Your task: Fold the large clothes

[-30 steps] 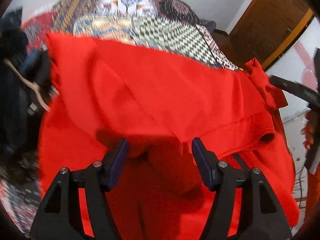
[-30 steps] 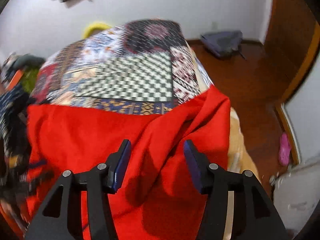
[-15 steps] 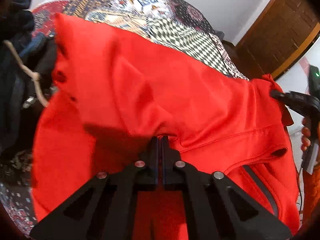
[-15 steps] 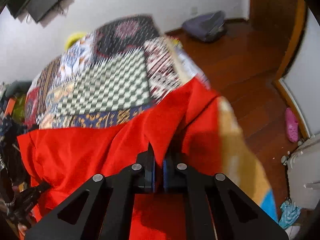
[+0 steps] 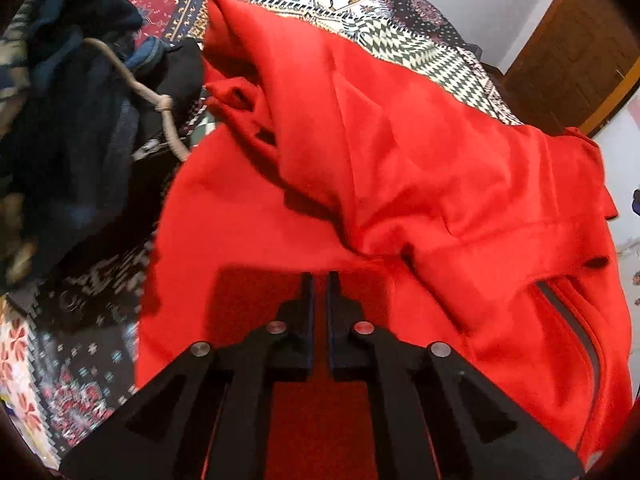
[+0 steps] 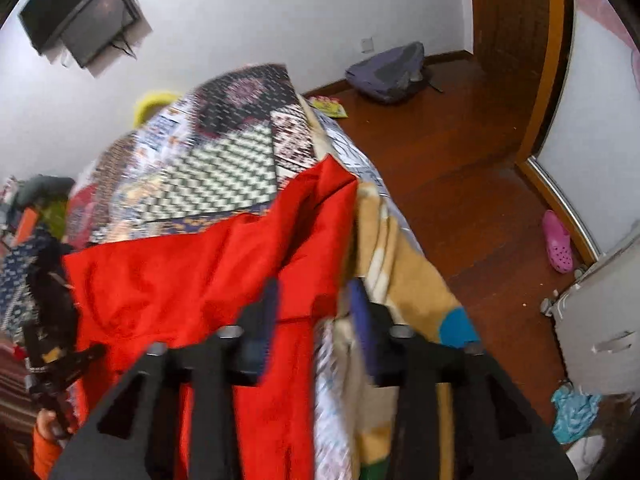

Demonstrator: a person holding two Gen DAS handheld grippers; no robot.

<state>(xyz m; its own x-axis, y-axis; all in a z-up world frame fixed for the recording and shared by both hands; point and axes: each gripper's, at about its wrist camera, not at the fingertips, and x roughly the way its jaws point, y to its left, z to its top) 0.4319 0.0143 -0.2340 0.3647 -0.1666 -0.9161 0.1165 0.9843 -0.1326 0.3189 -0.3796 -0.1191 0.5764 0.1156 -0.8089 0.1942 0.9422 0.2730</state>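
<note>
The red garment (image 5: 420, 184) lies spread across the patterned bedspread (image 5: 432, 52), bunched toward the far left. The left gripper (image 5: 318, 280) is nearly closed, with no cloth visibly pinched. The right gripper (image 6: 314, 292) is opening over the garment's right edge, its blue pads (image 6: 362, 312) clear of the cloth.

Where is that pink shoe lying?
In the right wrist view, the pink shoe lies on the wooden floor at far right, beside the door frame.

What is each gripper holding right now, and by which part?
Right gripper: nothing; its jaws are opening, with an edge of the red garment loose between them. Left gripper: nearly shut over the garment; a pinch cannot be told.
</note>
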